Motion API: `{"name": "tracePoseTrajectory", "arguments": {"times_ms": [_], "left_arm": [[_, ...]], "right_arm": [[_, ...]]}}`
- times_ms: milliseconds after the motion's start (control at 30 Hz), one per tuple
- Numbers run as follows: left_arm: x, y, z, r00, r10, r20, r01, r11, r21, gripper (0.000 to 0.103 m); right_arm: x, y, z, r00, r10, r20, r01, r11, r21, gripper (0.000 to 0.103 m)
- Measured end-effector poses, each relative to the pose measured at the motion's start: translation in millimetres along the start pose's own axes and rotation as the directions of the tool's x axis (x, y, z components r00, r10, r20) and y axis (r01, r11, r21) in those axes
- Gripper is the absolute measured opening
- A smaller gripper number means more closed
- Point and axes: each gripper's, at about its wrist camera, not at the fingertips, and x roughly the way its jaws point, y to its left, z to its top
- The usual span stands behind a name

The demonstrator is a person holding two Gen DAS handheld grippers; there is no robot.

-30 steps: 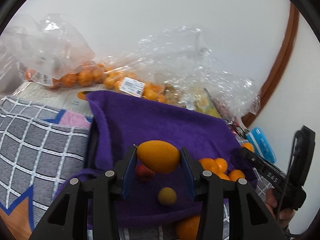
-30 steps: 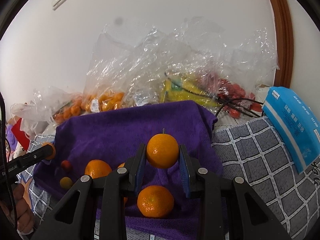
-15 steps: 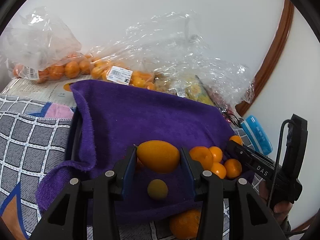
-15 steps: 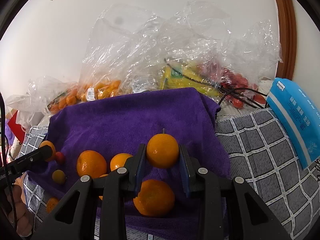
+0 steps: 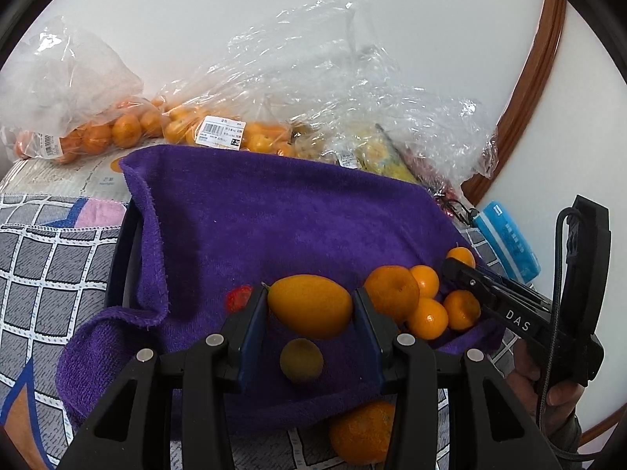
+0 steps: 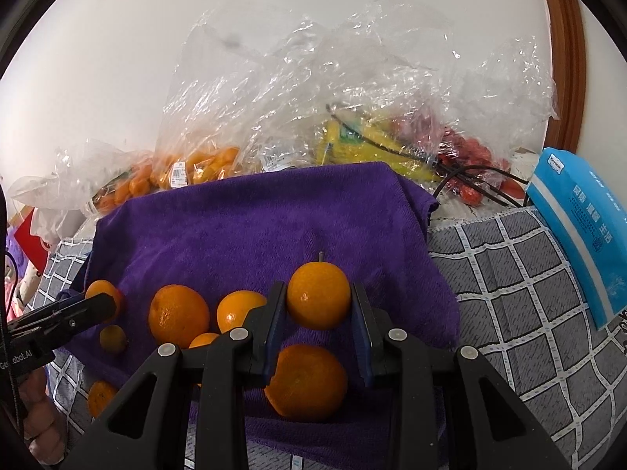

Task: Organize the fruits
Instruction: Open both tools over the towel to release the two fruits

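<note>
My left gripper (image 5: 309, 309) is shut on an oval orange fruit (image 5: 309, 305), held just above the purple towel (image 5: 274, 227). Below it lie a small dull yellow-green fruit (image 5: 301, 359) and a red one (image 5: 238, 297). My right gripper (image 6: 318, 305) is shut on a round mandarin (image 6: 318, 293) with a short stem, above another mandarin (image 6: 307, 382) on the towel (image 6: 274, 219). Several mandarins (image 5: 425, 297) cluster on the towel's right part; the right gripper shows there (image 5: 509, 309). The left gripper shows at the left of the right wrist view (image 6: 90, 305).
Clear plastic bags of oranges (image 5: 117, 133), yellow fruit (image 6: 352, 141) and red fruit (image 6: 466, 152) lie behind the towel by the white wall. A blue packet (image 6: 588, 227) lies on the grey checked cloth (image 6: 529, 293) at right. One mandarin (image 5: 362, 431) sits off the towel's near edge.
Both grippers, still holding their fruits, have moved forward and lower over the towel. The mandarin cluster now appears closer in both views.
</note>
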Motion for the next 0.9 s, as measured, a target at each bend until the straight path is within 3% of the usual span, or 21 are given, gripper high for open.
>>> {"name": "tracePoseTrajectory", "arguments": {"times_ms": [267, 600, 900], "left_arm": [[-1, 1, 1, 1.0, 0.004, 0.006, -0.004, 1.0, -0.005, 0.045], [-9, 5, 3, 0.999, 0.025, 0.042, -0.024, 0.999, -0.031, 0.049], [-23, -6, 2, 0.992, 0.054, 0.11, -0.056, 0.998, 0.007, 0.049]], "right_arm": [[-3, 2, 0, 1.0, 0.002, 0.012, -0.002, 1.0, -0.007, 0.033], [-21, 8, 3, 0.996, 0.014, 0.083, -0.012, 1.0, -0.02, 0.056], [-47, 20, 4, 0.989, 0.02, 0.146, -0.014, 0.999, -0.039, 0.056]]}}
